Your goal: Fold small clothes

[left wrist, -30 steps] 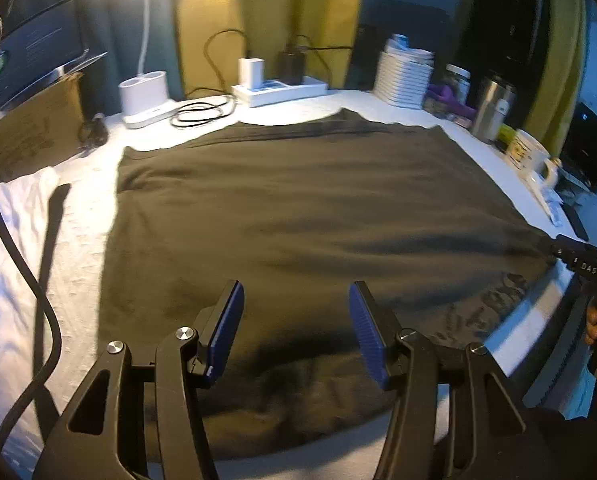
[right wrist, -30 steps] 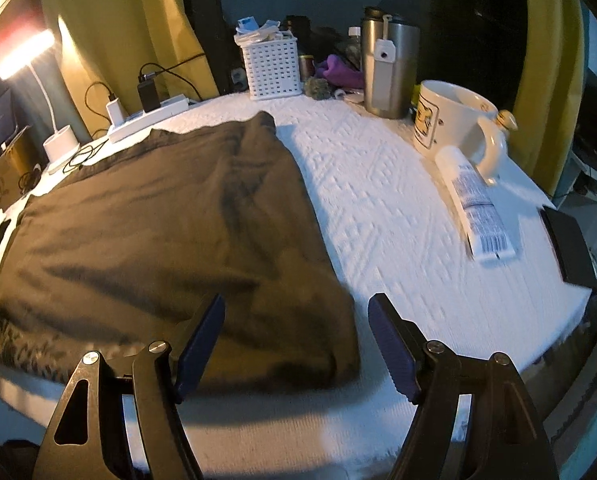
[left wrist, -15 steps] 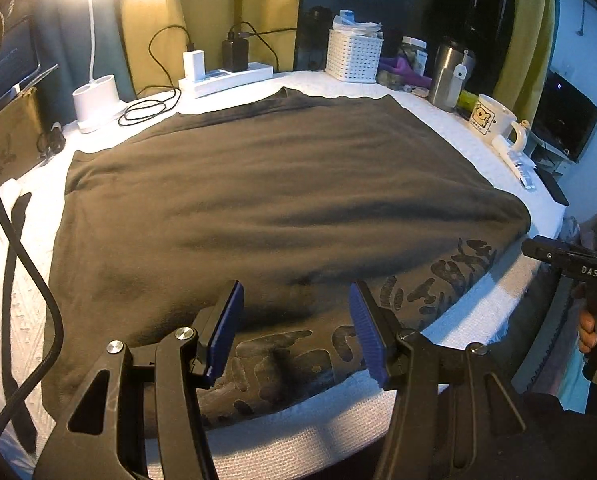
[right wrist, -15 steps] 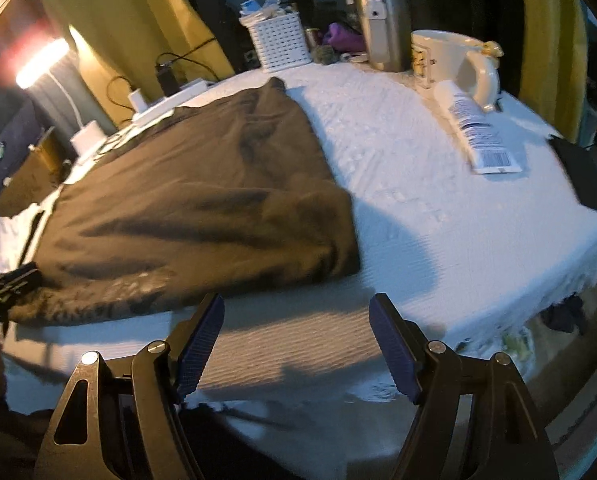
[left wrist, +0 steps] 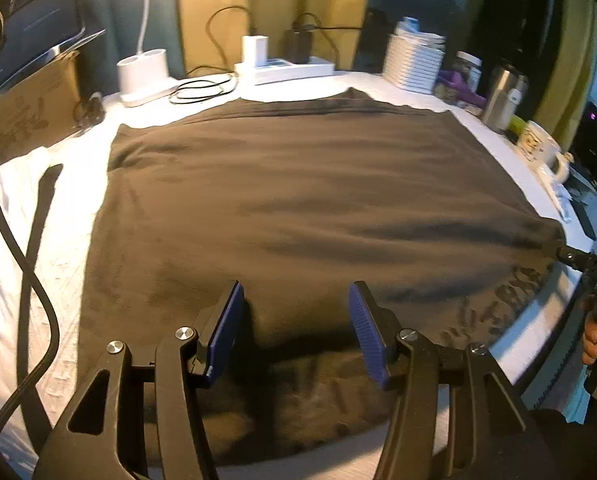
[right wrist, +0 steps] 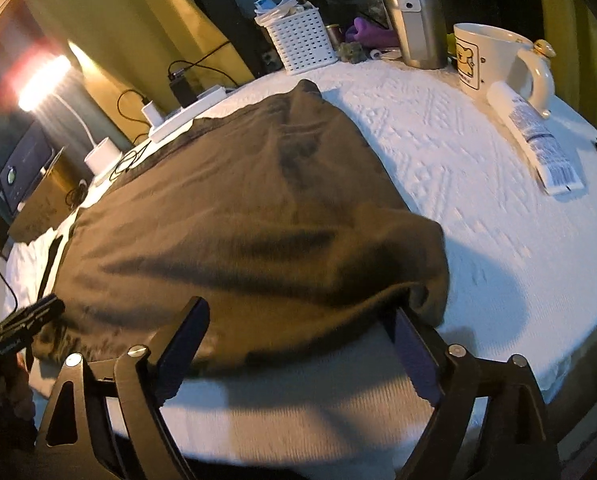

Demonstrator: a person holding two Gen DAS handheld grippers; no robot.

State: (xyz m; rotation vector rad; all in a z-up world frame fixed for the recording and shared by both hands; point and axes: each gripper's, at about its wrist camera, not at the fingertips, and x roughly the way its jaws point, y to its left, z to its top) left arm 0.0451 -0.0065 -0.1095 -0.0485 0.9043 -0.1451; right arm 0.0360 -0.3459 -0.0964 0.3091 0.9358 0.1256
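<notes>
Garment (left wrist: pixel 298 208) spread flat on the white bedcover (right wrist: pixel 478 208), 2 grippers at its near edge.

Left gripper (left wrist: pixel 296 328) hangs over the near hem, jaws parted with nothing between the pads. Right gripper (right wrist: pixel 298 344), its jaws just widened, straddles the cloth's near right corner, which lies loose between the pads. A mug (right wrist: pixel 494 60) and tube (right wrist: pixel 538 140) sit beside the cloth.
</notes>
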